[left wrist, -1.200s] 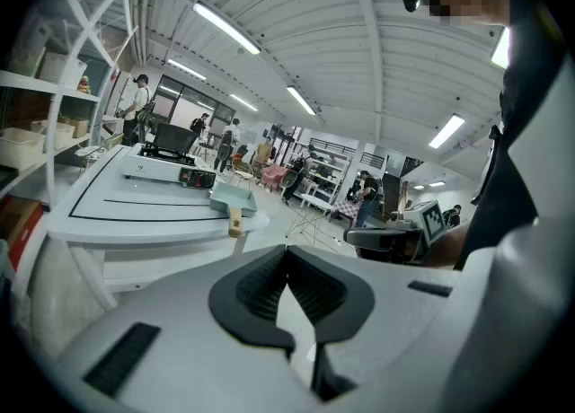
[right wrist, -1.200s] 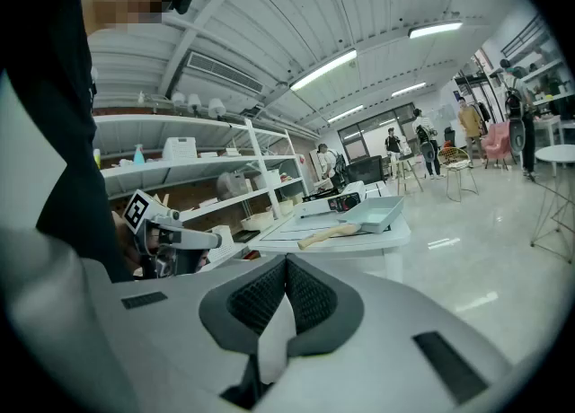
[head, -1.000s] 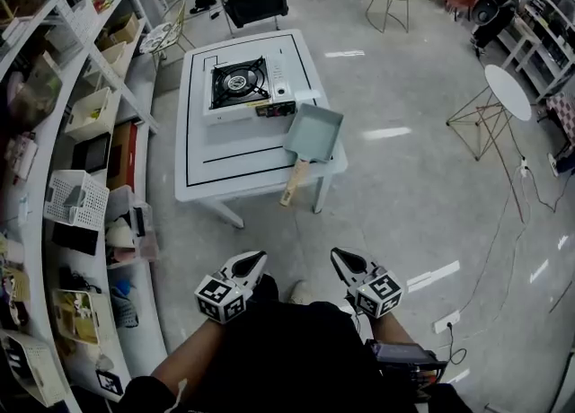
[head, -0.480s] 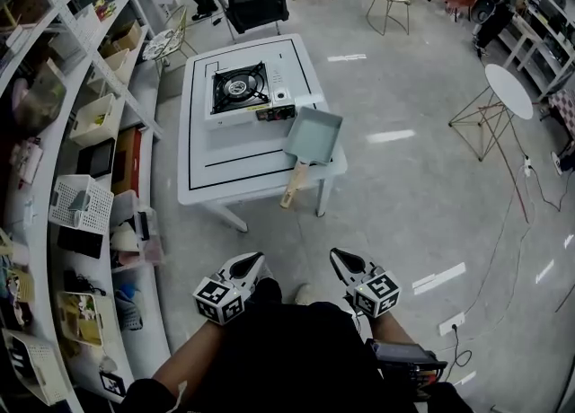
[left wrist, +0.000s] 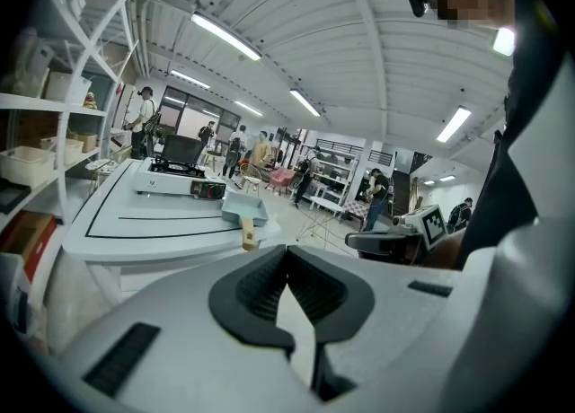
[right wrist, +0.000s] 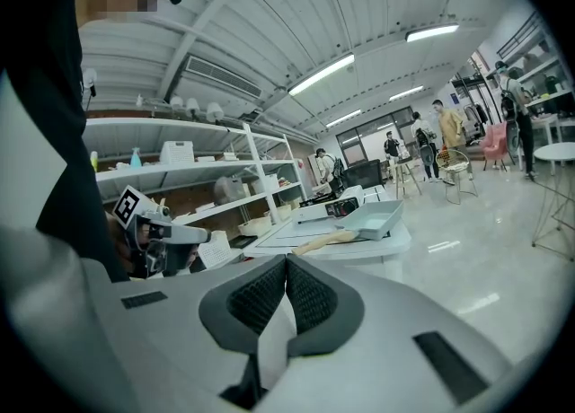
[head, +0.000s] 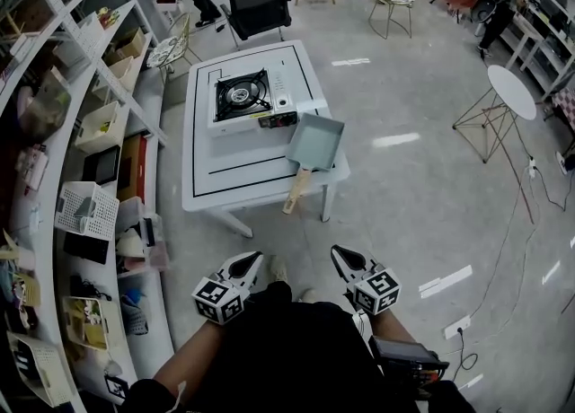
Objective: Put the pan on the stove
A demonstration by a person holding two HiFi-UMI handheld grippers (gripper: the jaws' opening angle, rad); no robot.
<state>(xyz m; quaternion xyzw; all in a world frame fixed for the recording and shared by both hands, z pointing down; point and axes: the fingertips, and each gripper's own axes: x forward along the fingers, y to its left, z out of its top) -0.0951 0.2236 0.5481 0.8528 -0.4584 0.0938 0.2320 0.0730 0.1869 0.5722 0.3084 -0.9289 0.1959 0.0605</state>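
The pan (head: 314, 140) is pale blue-grey with a light wooden handle. The stove (head: 250, 100) is white with a black burner, on a white tabletop (head: 202, 182) lined with a thin black outline. The left gripper (head: 254, 259) and right gripper (head: 340, 255) are pale grey with black ribbed pads (left wrist: 256, 290), and their cubes (head: 220, 300) carry black-and-white square markers.

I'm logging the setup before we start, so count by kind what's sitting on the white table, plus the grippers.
Portable gas stove: 1
Rectangular pan: 1
Grippers: 2, the left gripper and the right gripper
Total: 4
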